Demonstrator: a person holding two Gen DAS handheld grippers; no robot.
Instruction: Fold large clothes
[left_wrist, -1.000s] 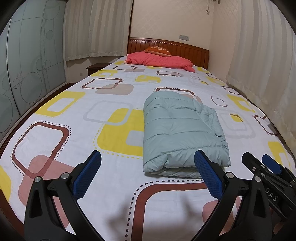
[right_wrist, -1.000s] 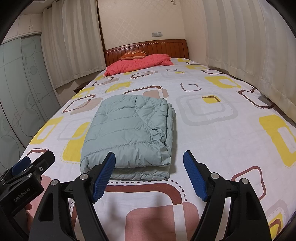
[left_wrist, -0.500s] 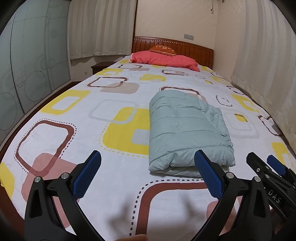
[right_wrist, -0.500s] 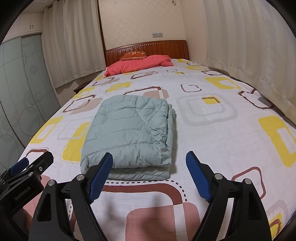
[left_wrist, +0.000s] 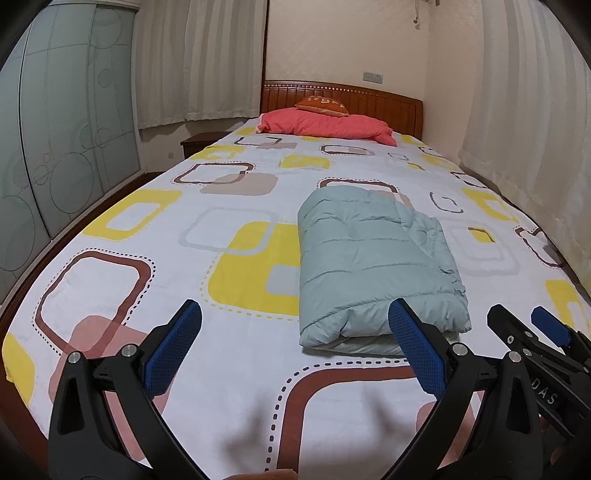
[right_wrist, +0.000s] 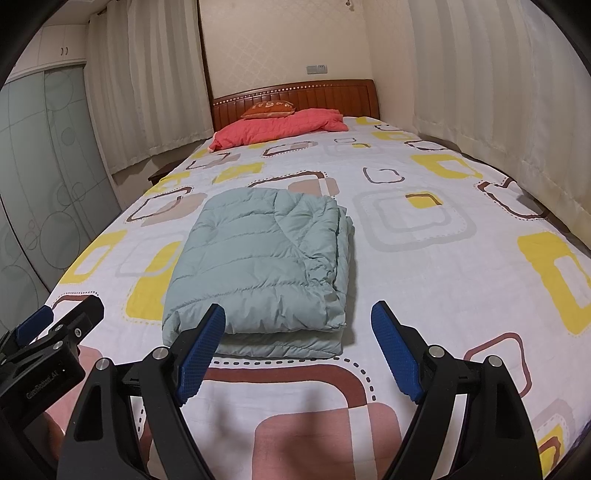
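A pale green padded jacket (left_wrist: 373, 258) lies folded into a thick rectangle on the patterned bed sheet (left_wrist: 236, 354); it also shows in the right wrist view (right_wrist: 258, 266). My left gripper (left_wrist: 295, 314) is open and empty, held above the foot of the bed, short of the jacket's near edge. My right gripper (right_wrist: 297, 314) is open and empty, in front of the jacket's near edge. Each gripper shows at the side of the other's view: the right one (left_wrist: 532, 328), the left one (right_wrist: 62, 317).
A pink quilt (left_wrist: 325, 123) and an orange cushion (left_wrist: 321, 103) lie at the wooden headboard (right_wrist: 295, 92). Curtains (left_wrist: 524, 110) hang along the right side and the far left. Frosted wardrobe doors (left_wrist: 55, 129) and a bedside table (left_wrist: 197, 142) stand on the left.
Both grippers have drawn back and risen a little from the folded jacket, staying open. The jacket has not moved.
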